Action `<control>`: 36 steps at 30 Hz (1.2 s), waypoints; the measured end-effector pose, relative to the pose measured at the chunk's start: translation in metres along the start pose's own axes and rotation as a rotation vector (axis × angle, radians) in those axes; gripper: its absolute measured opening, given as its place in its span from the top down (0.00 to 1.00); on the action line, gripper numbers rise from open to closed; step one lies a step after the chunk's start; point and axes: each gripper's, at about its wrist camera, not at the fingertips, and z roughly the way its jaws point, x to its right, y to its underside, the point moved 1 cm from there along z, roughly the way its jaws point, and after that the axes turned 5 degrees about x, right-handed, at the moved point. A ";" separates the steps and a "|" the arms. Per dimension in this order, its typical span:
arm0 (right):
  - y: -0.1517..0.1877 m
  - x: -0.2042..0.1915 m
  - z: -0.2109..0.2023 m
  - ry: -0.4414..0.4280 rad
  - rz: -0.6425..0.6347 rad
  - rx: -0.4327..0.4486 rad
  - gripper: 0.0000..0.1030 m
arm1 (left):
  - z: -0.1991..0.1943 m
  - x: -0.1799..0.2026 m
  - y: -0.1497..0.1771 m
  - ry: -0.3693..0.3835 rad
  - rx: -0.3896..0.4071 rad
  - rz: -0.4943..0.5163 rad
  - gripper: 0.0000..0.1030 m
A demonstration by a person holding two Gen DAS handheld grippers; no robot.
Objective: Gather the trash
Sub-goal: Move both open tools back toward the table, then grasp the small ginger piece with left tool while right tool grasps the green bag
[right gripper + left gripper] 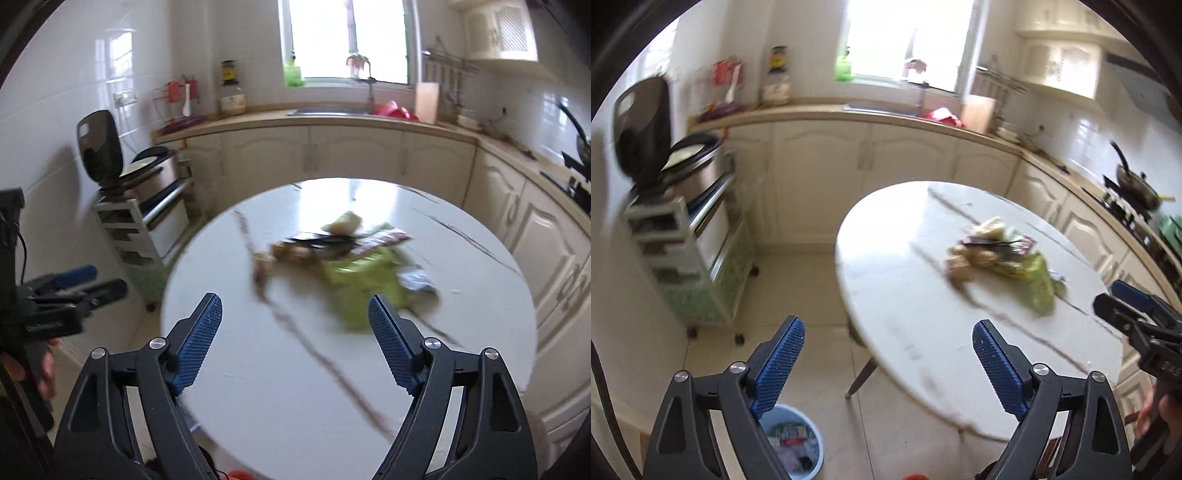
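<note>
A pale blue bin sits on the floor at lower left, wrappers already inside. The left claw gapes wide — nothing between its blue pads. On the round white counter the trash pile lies near the middle — green bag, wrappers, brown scraps. The right claw is spread open and empty.

Both views above shared table

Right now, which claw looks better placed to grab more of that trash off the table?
Probably the right claw: open, empty, aimed straight at the trash pile. The left claw, also open, hangs past the table edge, above the bin.
</note>
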 end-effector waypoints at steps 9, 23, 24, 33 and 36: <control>0.002 0.047 0.058 0.030 -0.044 -0.146 0.20 | 0.063 0.060 -0.028 0.002 -0.061 0.106 0.10; 0.010 0.062 0.126 0.010 -0.045 -0.239 0.70 | 0.160 0.069 -0.053 -0.011 -0.152 0.101 0.10; 0.010 0.064 0.125 0.000 -0.039 -0.237 0.78 | 0.164 0.068 -0.055 -0.008 -0.157 0.096 0.10; 0.005 0.075 0.088 -0.060 0.022 -0.122 0.93 | 0.223 0.068 -0.069 -0.017 -0.213 0.088 0.10; 0.002 0.080 0.073 -0.072 0.042 -0.087 0.93 | 0.243 0.069 -0.074 -0.027 -0.218 0.086 0.11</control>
